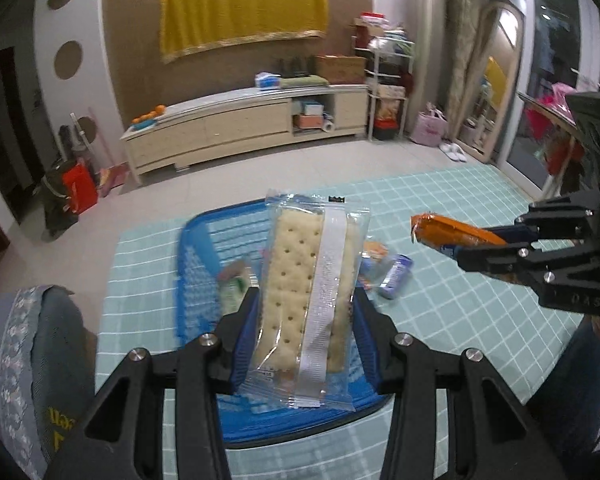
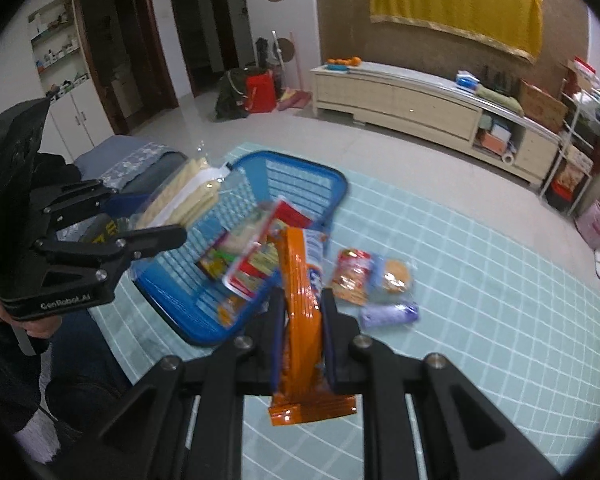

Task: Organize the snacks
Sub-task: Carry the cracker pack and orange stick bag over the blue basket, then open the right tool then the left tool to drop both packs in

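The left gripper [image 1: 306, 320] is clamped on a clear-wrapped cracker pack [image 1: 310, 292], its blue pads pressing the pack's two long sides so that it stands up and away from the fingers. Directly below and beyond this gripper sits the blue basket [image 1: 198, 240] on a teal checked cloth [image 1: 460, 240]. The right gripper [image 2: 303, 316] is closed tight on a thin orange snack packet [image 2: 300, 304], held edge-on between the pads, its crimped end hanging toward the camera. Just left of and beyond this gripper the basket already holds several packets — a red-edged pack [image 2: 260, 256] among them. To the gripper's right, loose on the cloth, lie a red snack bag [image 2: 352, 276], a wrapped round biscuit [image 2: 396, 276] and a small purple packet [image 2: 388, 314].
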Motion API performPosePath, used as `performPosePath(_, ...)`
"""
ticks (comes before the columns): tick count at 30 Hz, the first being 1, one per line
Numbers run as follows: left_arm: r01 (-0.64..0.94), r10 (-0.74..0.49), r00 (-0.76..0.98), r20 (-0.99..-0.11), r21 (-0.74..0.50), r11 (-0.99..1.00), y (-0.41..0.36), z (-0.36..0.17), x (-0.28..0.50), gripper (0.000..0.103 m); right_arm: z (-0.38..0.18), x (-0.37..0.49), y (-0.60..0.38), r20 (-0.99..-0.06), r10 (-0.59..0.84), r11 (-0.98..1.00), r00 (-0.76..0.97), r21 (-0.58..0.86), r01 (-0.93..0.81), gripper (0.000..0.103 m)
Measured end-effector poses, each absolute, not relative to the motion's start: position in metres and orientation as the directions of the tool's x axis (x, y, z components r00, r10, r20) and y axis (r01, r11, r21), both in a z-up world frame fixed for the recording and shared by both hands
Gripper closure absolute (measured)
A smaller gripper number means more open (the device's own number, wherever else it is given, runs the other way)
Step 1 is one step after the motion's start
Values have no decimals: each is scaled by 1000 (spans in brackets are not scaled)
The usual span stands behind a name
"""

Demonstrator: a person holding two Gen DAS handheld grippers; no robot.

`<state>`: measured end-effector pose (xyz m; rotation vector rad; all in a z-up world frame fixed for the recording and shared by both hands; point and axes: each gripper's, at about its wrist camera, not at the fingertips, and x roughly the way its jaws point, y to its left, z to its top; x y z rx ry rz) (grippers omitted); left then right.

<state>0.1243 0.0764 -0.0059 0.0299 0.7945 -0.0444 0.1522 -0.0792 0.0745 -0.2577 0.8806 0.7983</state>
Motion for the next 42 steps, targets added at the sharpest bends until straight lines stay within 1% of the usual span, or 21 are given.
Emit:
performPosePath(4,15,-18,696,-717,-10,1000,97,-5,120,61,73,150,-54,-777,521,676,353,122,-727,82)
performPosePath(11,-27,-19,670,-742,-51,998,121,-21,113,61,62,153,-21,-808,490,678,326,118,-725,82)
performPosePath(23,-37,-48,635,-771,-93,995,128,-43,114,61,32,146,8,-862,432,658,266,99,-746,82)
performPosePath(42,-37,-57,609,-791,-100,994,121,-61,117,61,17,147,17,-890,405,646,208,118,-754,82)
